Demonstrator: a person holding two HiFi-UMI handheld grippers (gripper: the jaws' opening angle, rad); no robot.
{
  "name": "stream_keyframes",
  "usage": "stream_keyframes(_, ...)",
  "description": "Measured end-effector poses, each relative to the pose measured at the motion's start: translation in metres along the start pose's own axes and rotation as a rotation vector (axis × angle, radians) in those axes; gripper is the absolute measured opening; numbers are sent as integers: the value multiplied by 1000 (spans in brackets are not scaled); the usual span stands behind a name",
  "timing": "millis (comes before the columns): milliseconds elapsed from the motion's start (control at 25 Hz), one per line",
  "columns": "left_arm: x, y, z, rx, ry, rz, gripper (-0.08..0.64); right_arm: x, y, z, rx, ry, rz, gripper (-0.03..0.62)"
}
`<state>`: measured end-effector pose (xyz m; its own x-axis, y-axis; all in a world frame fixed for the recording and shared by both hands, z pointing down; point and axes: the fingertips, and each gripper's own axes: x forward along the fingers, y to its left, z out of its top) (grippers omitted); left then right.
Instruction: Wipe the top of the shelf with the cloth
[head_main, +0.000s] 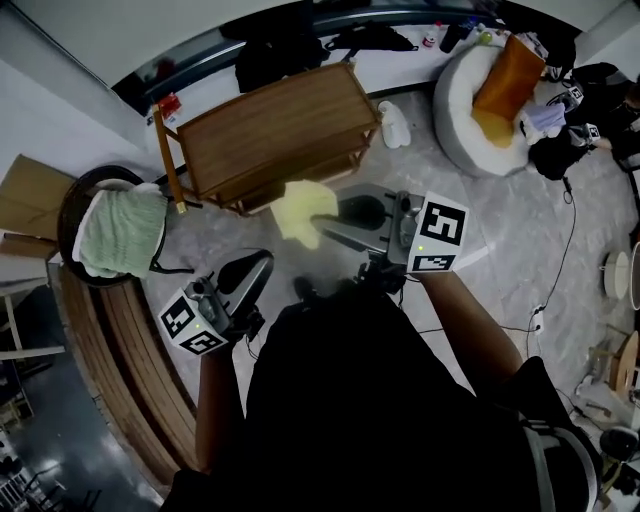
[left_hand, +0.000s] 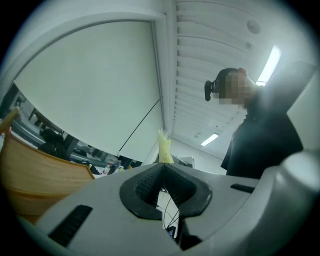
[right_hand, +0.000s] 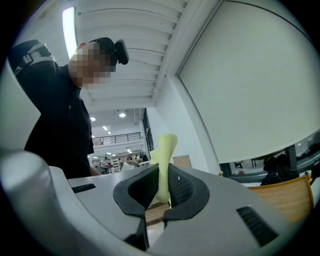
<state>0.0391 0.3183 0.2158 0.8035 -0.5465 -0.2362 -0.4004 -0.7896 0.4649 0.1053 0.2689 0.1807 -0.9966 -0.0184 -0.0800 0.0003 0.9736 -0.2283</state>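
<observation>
The wooden shelf stands on the floor ahead of me, its top bare. In front of its near edge hangs the pale yellow cloth, and my right gripper is shut on it. In the right gripper view the cloth stands up pinched between the black pads, with the shelf's wood at the right. My left gripper is lower left of the cloth, apart from it, shut and holding nothing. Its own view shows the jaws closed, the cloth beyond them and the shelf at the left.
A green towel lies on a round black seat at the left, next to a cardboard sheet. A curved wooden bench runs along my left. A white beanbag with an orange cushion sits at the back right. Cables trail on the floor.
</observation>
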Motion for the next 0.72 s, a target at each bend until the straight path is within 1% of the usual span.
stream_keyframes(200, 41, -30, -27, -36, 44, -10, 12, -41, 12, -6, 47, -69, -18, 41)
stream_keyframes(320, 61, -47, -43, -40, 75, -7, 12, -57, 18, -7, 55, -81, 0, 41)
stream_keyframes(480, 72, -67, -63, -38, 92, 2, 12, -83, 28, -11, 60, -94, 26, 41)
stream_keyframes(720, 81, -90, -79, -22, 105, 17, 11, -110, 33, -18, 65, -112, 11, 41)
